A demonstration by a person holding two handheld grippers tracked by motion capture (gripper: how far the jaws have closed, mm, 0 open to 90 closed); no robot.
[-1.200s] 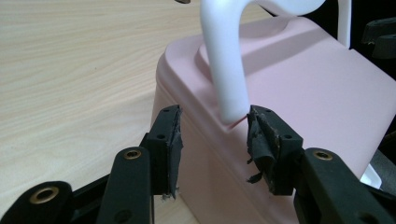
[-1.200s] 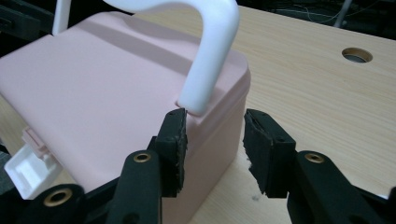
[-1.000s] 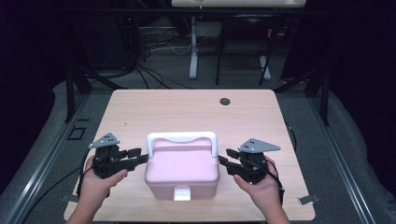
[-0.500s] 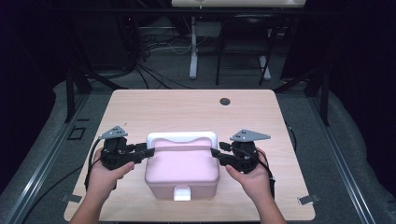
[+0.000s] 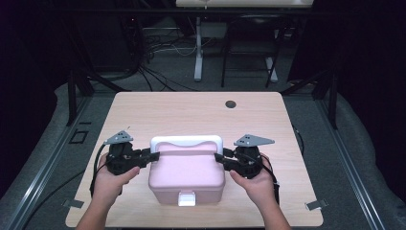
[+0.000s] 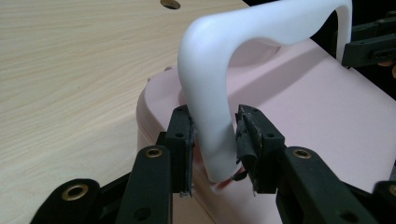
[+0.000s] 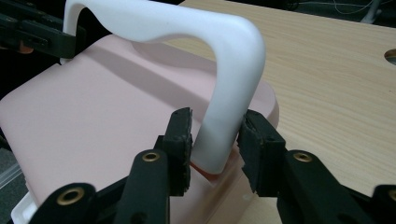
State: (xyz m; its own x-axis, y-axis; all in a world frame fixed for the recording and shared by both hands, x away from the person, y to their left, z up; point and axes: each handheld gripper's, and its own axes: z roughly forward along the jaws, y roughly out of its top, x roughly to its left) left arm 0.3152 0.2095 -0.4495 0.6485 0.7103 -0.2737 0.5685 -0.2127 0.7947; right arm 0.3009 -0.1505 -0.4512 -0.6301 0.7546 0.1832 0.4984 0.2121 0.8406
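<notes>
Both hand-held grippers, left (image 6: 214, 140) and right (image 7: 214, 140), just closed on white handle (image 5: 186, 142) ends (pads pressing); pink box (image 5: 186, 177) sat near worktop (image 5: 191, 112) front edge, probably ready for lifting.

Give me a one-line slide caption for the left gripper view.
Left gripper closing its jaws around one leg of the white handle on a pink box, wooden table beside.

The left gripper (image 5: 152, 156), black with a grey three-cornered plate, pointed toward three o'clock, its jaws having just been closing. The matching right gripper (image 5: 218, 158) pointed toward nine o'clock, jaws likewise closing. Both forearms entered from six o'clock.
</notes>
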